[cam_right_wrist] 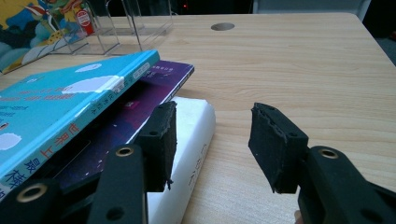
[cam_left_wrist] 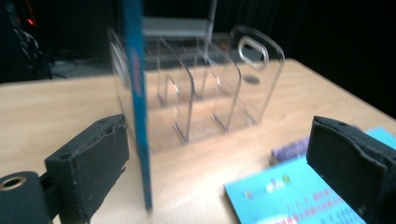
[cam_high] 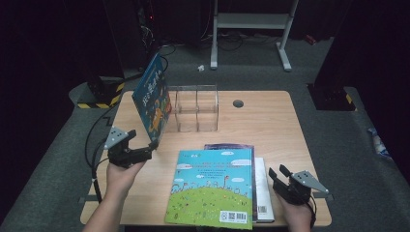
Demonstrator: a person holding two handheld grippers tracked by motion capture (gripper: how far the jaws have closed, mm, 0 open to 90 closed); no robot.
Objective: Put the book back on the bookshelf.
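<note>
- My left gripper (cam_high: 145,153) sits at the lower corner of the blue picture book (cam_high: 153,99), which stands tilted on its bottom edge just left of the clear acrylic rack (cam_high: 196,108); in the left gripper view the book's thin edge (cam_left_wrist: 139,107) runs between my jaws, close against one pad (cam_left_wrist: 95,161), and the jaws look spread rather than clamped on it
- I judge this book thin, light and stiff across its hard cover but glossy, so it could slip or topple; I would grip low near the spine corner, well onto the cover, and keep it upright while steering it into a rack slot
- The rack looks rigid yet light and may slide if the book nudges its dividers
- My right gripper (cam_high: 283,176) rests near the table's front right, jaws apart and holding nothing, just beside the white book (cam_right_wrist: 189,154) at the bottom of the flat stack, under the purple book (cam_right_wrist: 154,88) and the teal book (cam_high: 212,186)
- The wooden table (cam_high: 270,130) is smooth and pale, with a round cable hole (cam_high: 238,103) behind the rack
- The room around is dark, grey carpet with a white frame (cam_high: 251,21) standing behind
</note>
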